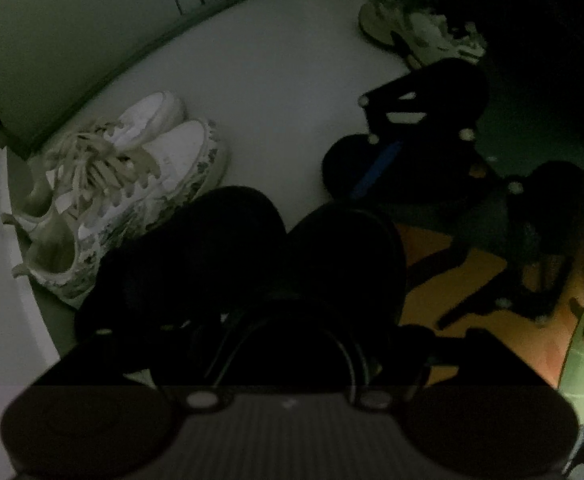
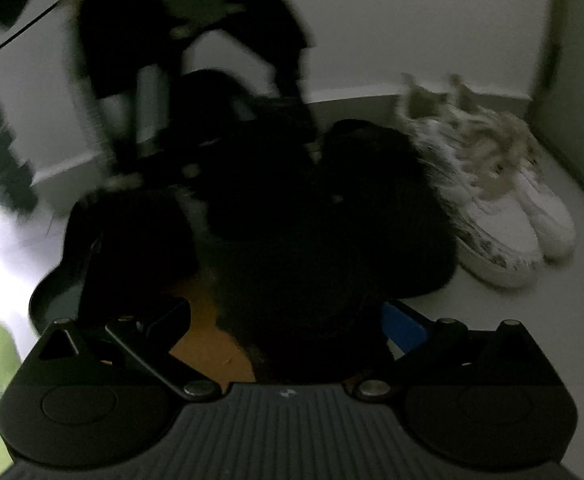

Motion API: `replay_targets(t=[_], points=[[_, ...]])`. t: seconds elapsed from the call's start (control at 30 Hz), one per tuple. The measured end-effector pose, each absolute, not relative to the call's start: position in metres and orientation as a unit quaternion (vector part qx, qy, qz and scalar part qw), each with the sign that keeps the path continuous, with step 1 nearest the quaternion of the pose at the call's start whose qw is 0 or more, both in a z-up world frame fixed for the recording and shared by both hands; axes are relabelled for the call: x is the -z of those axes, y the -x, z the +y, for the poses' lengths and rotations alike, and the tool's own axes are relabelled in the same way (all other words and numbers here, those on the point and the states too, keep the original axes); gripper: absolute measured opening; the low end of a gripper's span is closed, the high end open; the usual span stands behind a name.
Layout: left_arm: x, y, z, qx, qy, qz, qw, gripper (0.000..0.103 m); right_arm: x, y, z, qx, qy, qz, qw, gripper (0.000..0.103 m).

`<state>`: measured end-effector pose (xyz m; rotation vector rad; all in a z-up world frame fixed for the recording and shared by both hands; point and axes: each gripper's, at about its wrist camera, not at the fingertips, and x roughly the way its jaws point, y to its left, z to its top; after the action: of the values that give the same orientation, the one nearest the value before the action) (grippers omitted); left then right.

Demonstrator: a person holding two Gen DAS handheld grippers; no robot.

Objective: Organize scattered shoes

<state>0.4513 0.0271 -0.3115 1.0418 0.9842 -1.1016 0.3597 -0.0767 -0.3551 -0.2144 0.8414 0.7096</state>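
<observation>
— Shoes: where's the black pair (image 1: 252, 248)?
— Right ahead of my left gripper (image 1: 276, 320), beside the white pair (image 1: 132, 184). Placing step, I judge.
— Fingers?
— Too dark; I can't tell either side. Next: nudge them parallel.

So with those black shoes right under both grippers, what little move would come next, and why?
Probably nudge the black shoes left until they sit beside the white sneakers, which already stand paired by the wall. The black pair looks close but not lined up; the dark picture hides whether either gripper grips them. More sneakers wait farther off.
</observation>
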Motion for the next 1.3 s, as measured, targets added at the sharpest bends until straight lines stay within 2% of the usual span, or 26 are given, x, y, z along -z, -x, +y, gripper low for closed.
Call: replay_targets(t=[0.27, 0.47, 0.67, 0.83, 1.0, 1.3], points=[[0.332, -0.448, 0.019, 0.495, -0.488, 0.412, 0.589, 0.078, 0.368, -0.371, -0.074, -0.343, 0.057, 0.436, 0.83, 0.103], [0.358, -0.449, 0.018, 0.481, -0.535, 0.406, 0.564, 0.082, 0.373, -0.373, -0.064, -0.349, 0.051, 0.438, 0.827, 0.103], [0.358, -0.457, 0.02, 0.452, -0.515, 0.434, 0.585, 0.087, 0.377, -0.38, -0.066, -0.334, 0.036, 0.444, 0.83, 0.103], [0.343, -0.462, 0.025, 0.431, -0.497, 0.45, 0.604, 0.095, 0.379, -0.38, -0.065, -0.321, 0.037, 0.443, 0.836, 0.103], [0.321, -0.477, 0.043, 0.385, -0.453, 0.478, 0.646, 0.095, 0.38, -0.381, -0.068, -0.306, 0.034, 0.439, 0.844, 0.103], [0.289, -0.474, 0.081, 0.313, -0.355, 0.481, 0.738, 0.095, 0.383, -0.378, -0.068, -0.284, 0.042, 0.442, 0.85, 0.103]])
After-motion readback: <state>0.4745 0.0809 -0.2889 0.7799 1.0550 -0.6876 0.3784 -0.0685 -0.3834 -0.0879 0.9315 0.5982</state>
